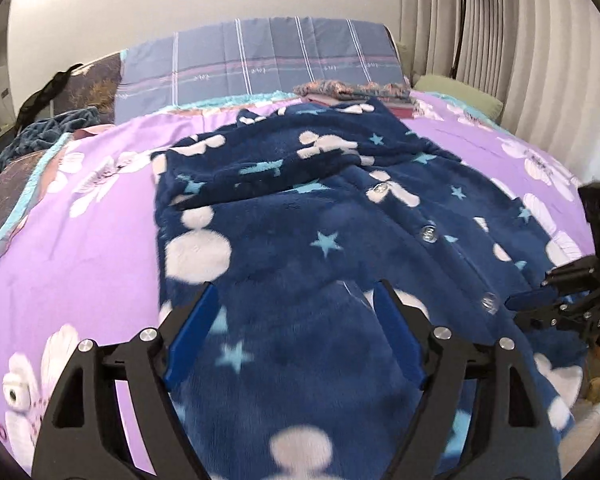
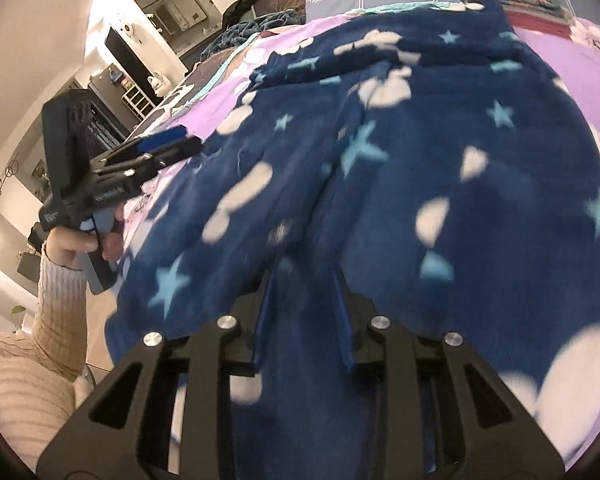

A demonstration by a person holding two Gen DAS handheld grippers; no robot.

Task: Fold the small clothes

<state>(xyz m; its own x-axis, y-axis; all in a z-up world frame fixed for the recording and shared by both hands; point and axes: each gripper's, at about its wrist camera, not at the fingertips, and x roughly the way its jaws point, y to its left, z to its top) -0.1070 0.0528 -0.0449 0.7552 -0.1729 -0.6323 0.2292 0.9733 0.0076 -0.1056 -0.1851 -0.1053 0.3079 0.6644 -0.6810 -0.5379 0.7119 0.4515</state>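
A dark blue fleece garment (image 1: 300,216) with white blobs, light blue stars and clear buttons lies spread on a purple flowered bed cover (image 1: 80,248). My left gripper (image 1: 296,296) is open, its blue fingers standing wide apart over the garment's near hem. In the right wrist view the garment (image 2: 420,152) fills the frame. My right gripper (image 2: 306,276) has its jaws close together with a fold of the fleece between them. The right gripper also shows in the left wrist view (image 1: 540,300) at the garment's right edge. The left gripper shows in the right wrist view (image 2: 172,140), held by a hand.
A blue plaid pillow (image 1: 260,60) lies at the head of the bed, with a folded knitted piece (image 1: 352,90) in front of it. Dark clothes (image 1: 40,136) are heaped at the left. Ribbed curtains (image 1: 520,40) hang on the right. Room furniture (image 2: 112,92) shows beyond the bed's left side.
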